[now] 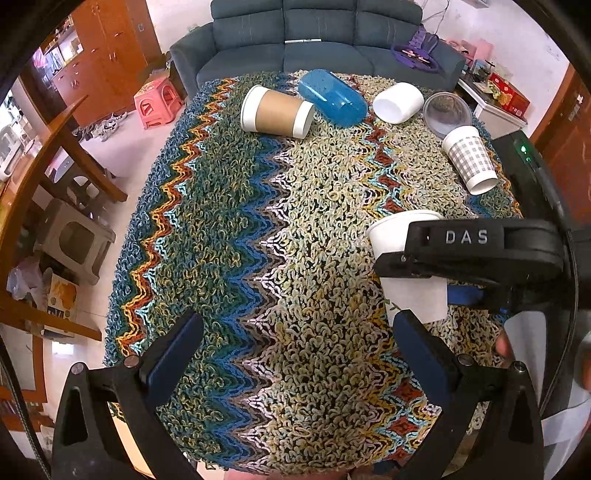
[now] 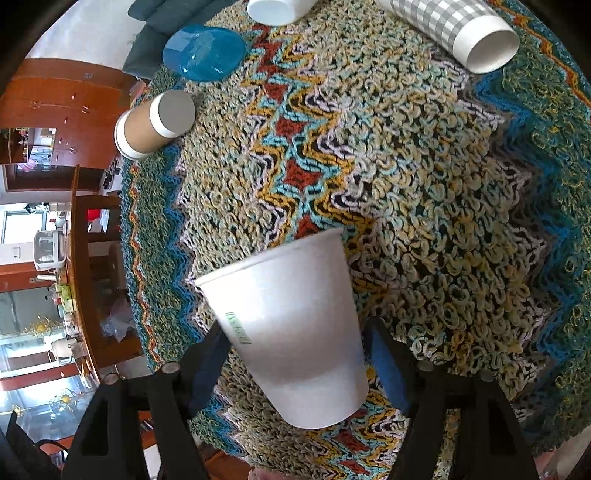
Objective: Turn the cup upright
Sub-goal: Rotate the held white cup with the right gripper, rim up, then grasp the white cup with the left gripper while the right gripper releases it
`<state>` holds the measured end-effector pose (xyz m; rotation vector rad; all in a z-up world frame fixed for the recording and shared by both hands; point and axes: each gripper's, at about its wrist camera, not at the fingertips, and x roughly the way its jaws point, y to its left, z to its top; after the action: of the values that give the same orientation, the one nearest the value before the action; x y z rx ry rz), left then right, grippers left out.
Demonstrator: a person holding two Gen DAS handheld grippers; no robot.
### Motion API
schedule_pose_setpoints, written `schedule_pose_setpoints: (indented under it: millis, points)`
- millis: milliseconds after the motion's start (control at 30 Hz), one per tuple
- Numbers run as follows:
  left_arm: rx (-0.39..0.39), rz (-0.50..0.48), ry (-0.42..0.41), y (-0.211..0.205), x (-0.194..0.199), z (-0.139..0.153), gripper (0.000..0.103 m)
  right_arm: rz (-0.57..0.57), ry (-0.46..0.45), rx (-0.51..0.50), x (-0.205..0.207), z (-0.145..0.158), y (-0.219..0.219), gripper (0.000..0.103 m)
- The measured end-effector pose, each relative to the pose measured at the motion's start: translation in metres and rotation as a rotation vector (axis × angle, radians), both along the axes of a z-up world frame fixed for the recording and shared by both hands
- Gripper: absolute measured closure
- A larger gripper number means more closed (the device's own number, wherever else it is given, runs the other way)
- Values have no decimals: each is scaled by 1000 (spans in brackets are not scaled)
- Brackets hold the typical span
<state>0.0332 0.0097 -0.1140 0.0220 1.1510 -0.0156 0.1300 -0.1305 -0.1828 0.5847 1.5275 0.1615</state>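
Gripping the plain white paper cup [image 2: 291, 328] across its wall, the right tool [image 2: 295, 354] holds it between its blue pads just over the zigzag-patterned woolly table [image 1: 229, 229], rim tilted away, probably mid-turn toward upright. The left tool [image 1: 291, 350] hovers spread and empty, leaving room.

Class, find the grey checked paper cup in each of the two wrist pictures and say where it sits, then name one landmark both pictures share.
Left wrist view: the checked cup lies on its side at the right edge of the table, open mouth toward the camera.
Right wrist view: the same checked cup lies at the top right, cut off by the frame, mouth toward the lower right.
Shared landmark: the blue plastic cup, lying on the zigzag cloth.
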Motion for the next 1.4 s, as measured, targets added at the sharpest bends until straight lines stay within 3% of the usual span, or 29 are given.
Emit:
schedule_pose_setpoints:
  millis: [600, 900, 1100, 1400]
  points:
    - [-40, 23, -30, 8, 2, 13, 0, 109, -102, -87, -24, 20, -11, 22]
    - [-37, 28, -30, 3, 7, 15, 0, 161, -208, -210, -41, 37, -19, 22]
    - [-23, 33, -29, 3, 9, 14, 0, 172, -228, -237, -43, 38, -18, 22]
    - [-52, 45, -20, 0, 28, 9, 0, 247, -314, -352, -53, 49, -6, 22]
